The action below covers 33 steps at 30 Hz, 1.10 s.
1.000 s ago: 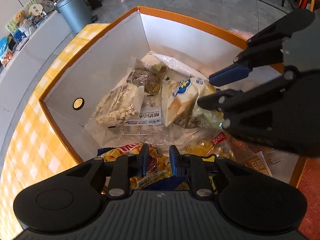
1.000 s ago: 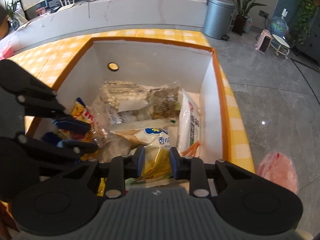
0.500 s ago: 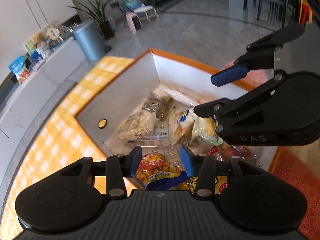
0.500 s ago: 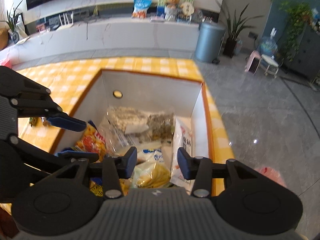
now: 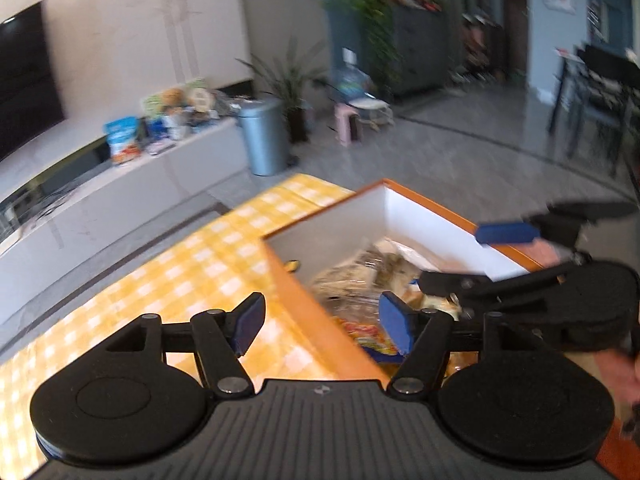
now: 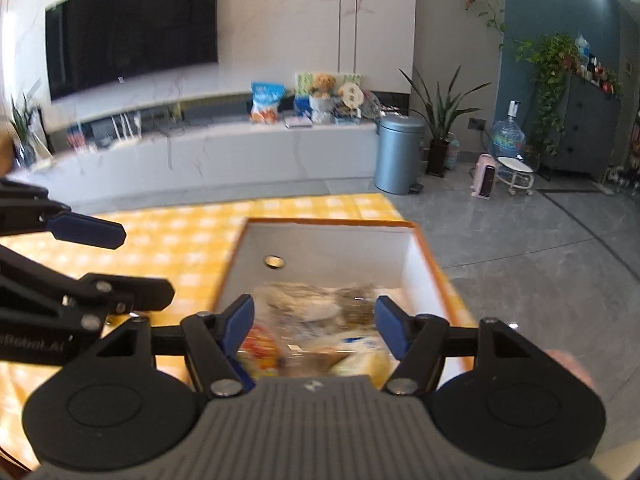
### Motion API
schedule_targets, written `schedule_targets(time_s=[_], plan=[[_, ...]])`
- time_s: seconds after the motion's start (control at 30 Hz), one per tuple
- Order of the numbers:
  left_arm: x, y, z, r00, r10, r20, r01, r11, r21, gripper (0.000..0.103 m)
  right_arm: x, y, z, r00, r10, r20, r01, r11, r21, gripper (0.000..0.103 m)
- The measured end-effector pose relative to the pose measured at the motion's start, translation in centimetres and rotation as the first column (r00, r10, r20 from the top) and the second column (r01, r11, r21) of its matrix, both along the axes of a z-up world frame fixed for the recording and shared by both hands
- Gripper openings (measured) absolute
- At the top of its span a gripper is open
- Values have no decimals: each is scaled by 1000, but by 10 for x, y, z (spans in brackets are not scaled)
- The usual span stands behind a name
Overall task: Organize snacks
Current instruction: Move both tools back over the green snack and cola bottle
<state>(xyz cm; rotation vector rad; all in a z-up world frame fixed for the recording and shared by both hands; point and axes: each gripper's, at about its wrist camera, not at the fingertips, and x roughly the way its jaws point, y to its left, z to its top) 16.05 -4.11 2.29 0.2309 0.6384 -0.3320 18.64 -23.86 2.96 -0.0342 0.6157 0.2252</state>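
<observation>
An orange-rimmed box with white walls (image 5: pixel 340 224) (image 6: pixel 332 222) stands on a yellow checked tablecloth (image 5: pixel 180 276) and holds several snack packets (image 5: pixel 360 280) (image 6: pixel 316 312). My left gripper (image 5: pixel 322 322) is open and empty, raised above the box's near left rim. My right gripper (image 6: pixel 314 326) is open and empty, raised above the near end of the box. Each gripper shows in the other's view: the right gripper at the right (image 5: pixel 492 256), the left gripper at the left (image 6: pixel 104 260). Both views are blurred.
A long white counter (image 6: pixel 240 152) with snack bags and a teddy bear runs behind the table. A grey bin (image 6: pixel 398 154) and potted plants stand on the grey floor to the right. A TV (image 6: pixel 132 36) hangs on the wall.
Both grippers have lifted up and away from the snacks in the box and opened wider. The views now tilt up toward the room.
</observation>
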Motion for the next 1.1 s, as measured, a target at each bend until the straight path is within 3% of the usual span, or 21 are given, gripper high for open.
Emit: schedule_targets(time_s=[0.23,0.53,0.83,1.1], plan=[[-25,47,0,981,190,22,-188,978,-88,82,-28,42,-6,998,51,45,-54,997,62,70],[-56,115,-22,906,422,-3,-416,891,-181,83,-67,110,-20,977,183,109,-187,982,27,75],[-78,162,-58,862,504,-45,-497,824,-272,85,-73,150,-57,964,251,92,-255,967,30,76],[-59,179,-77,851,511,-120,-522,796,-307,80,-46,171,-82,967,254,23,-254,967,-21,70]])
